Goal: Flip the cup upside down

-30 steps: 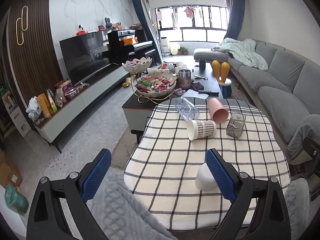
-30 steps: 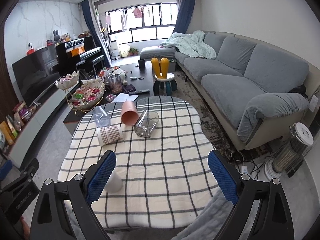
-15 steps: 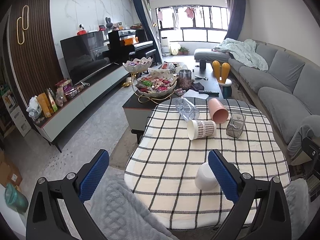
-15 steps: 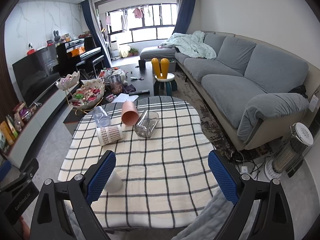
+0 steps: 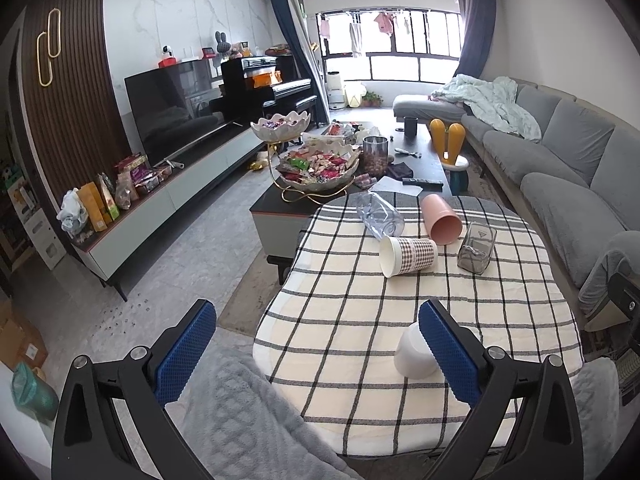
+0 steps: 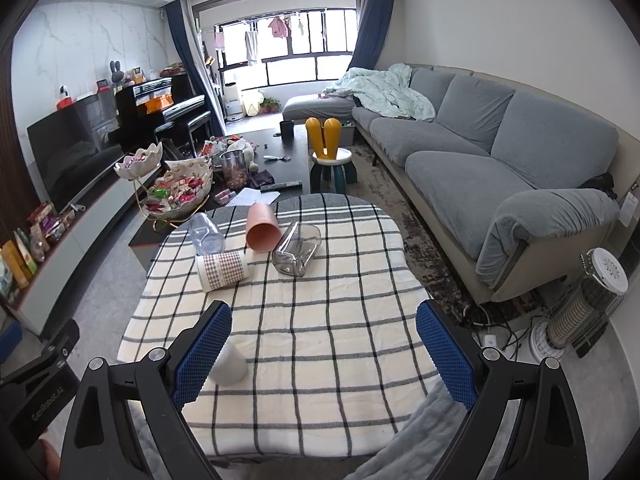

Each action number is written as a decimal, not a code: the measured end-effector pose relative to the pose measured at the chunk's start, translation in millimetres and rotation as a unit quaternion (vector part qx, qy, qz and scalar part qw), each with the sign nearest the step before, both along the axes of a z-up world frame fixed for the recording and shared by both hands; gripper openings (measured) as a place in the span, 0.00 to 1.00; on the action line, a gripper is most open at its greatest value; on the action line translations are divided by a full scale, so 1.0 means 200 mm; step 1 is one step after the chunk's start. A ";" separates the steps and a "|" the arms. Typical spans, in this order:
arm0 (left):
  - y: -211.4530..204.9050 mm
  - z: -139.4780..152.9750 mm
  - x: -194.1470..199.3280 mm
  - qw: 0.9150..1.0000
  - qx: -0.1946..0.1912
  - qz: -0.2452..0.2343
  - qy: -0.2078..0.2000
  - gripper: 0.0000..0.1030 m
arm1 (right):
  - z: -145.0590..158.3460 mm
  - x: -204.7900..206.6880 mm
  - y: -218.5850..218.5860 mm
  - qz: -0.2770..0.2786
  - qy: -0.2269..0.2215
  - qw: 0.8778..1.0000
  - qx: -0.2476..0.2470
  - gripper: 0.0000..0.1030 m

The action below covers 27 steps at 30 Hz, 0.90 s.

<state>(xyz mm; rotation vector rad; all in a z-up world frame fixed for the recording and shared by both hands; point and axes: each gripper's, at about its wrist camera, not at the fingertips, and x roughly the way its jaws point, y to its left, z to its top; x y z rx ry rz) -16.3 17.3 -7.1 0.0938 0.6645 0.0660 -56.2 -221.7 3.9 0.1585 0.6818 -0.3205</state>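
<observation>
Several cups lie on their sides at the far end of the checked table point(image 5: 352, 320): a checked paper cup point(image 5: 406, 255), a pink cup point(image 5: 440, 219), a clear plastic cup point(image 5: 380, 216) and a smoky glass cup point(image 5: 477, 246). A white cup point(image 5: 414, 350) stands upside down near the front edge, partly behind my left gripper's right finger point(image 5: 448, 350). My left gripper point(image 5: 316, 354) is open and empty, held back from the table. My right gripper point(image 6: 322, 354) is open and empty; the white cup point(image 6: 230, 364) shows beside its left finger point(image 6: 202, 354).
A dark coffee table point(image 5: 424, 152) with a tiered snack bowl point(image 5: 316, 168) stands beyond the checked table. A grey sofa point(image 6: 500, 160) runs along the right, a TV unit point(image 5: 168, 200) along the left. A heater point(image 6: 588, 304) stands on the floor at right. A grey blanket point(image 5: 240, 420) lies below the grippers.
The left gripper has drifted back and slightly left; the view shifted a little. The right gripper and all the cups have not moved.
</observation>
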 end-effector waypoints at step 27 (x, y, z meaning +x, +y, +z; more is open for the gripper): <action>-0.01 -0.03 0.02 1.000 -0.014 -0.009 0.017 1.00 | 0.00 0.00 0.01 0.000 0.002 1.000 0.001 0.91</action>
